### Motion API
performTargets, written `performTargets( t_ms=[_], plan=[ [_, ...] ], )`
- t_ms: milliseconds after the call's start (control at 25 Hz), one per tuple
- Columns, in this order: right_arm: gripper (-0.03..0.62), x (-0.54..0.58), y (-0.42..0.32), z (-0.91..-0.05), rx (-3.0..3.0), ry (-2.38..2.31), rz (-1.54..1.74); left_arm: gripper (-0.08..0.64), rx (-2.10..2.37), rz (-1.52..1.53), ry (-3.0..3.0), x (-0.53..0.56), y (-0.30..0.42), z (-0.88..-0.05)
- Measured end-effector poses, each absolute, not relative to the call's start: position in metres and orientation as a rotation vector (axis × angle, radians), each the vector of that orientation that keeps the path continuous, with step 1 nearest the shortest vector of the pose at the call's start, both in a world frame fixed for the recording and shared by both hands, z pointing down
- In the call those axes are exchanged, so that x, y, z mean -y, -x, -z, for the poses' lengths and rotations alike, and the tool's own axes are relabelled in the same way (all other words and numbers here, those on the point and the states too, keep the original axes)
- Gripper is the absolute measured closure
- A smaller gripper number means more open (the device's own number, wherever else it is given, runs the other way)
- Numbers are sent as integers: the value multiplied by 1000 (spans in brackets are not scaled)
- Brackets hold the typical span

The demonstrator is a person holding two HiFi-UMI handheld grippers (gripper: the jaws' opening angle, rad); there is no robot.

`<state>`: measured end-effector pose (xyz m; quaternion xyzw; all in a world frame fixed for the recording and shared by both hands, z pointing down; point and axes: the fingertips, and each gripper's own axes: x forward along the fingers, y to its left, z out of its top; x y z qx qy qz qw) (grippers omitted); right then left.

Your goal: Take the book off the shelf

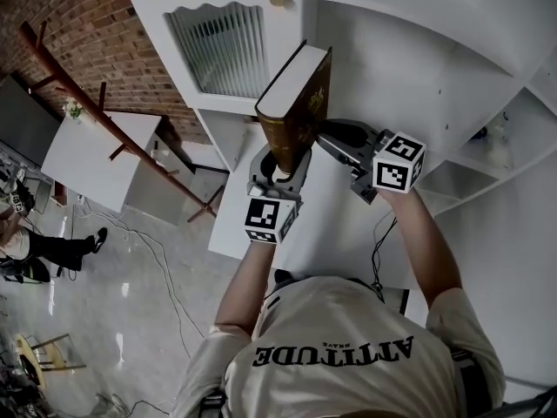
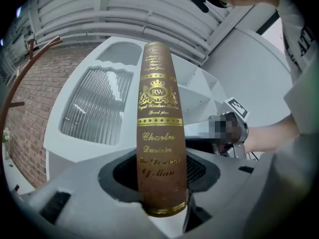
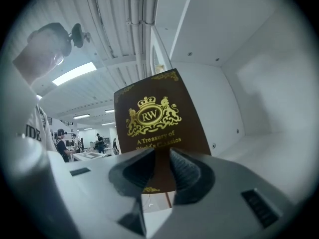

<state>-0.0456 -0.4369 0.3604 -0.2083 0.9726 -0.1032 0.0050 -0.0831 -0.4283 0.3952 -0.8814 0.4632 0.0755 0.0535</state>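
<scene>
A thick brown book (image 1: 300,94) with gold lettering stands upright in the air in front of the white shelf unit (image 1: 409,77). My left gripper (image 1: 280,169) holds it from below, its jaws shut on the lower end of the spine (image 2: 160,133). That grip (image 2: 160,179) hides the book's bottom edge. My right gripper (image 1: 324,136) comes in from the right and points at the front cover (image 3: 159,118). Its jaws (image 3: 160,166) stand a narrow gap apart just before the cover, and neither pad presses on it.
A ribbed-glass cabinet door (image 1: 222,46) is at the shelf unit's left. A brick wall (image 1: 96,33), a slanted wooden rack (image 1: 113,129) and a white table (image 1: 87,159) lie further left. Cables run over the floor (image 1: 148,259); another person (image 1: 35,251) sits at the left edge.
</scene>
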Motion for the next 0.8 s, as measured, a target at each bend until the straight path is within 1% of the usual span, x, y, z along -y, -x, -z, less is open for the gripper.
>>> performTargets(
  t_ms=[200, 320, 440, 800],
  plan=[
    [521, 434, 46, -366, -2993, 741, 345, 338, -1341, -248, 2712, 412, 92, -398],
    [548, 433, 41, -367, -2954, 814, 340, 338, -1286, -330, 2751, 398, 95, -389],
    [554, 422, 32, -367, -2929, 848, 354, 339, -1227, -388, 2789, 383, 92, -382],
    [557, 397, -9, -383, -2877, 1053, 379, 338, -1127, -395, 2846, 361, 80, -396]
  ],
)
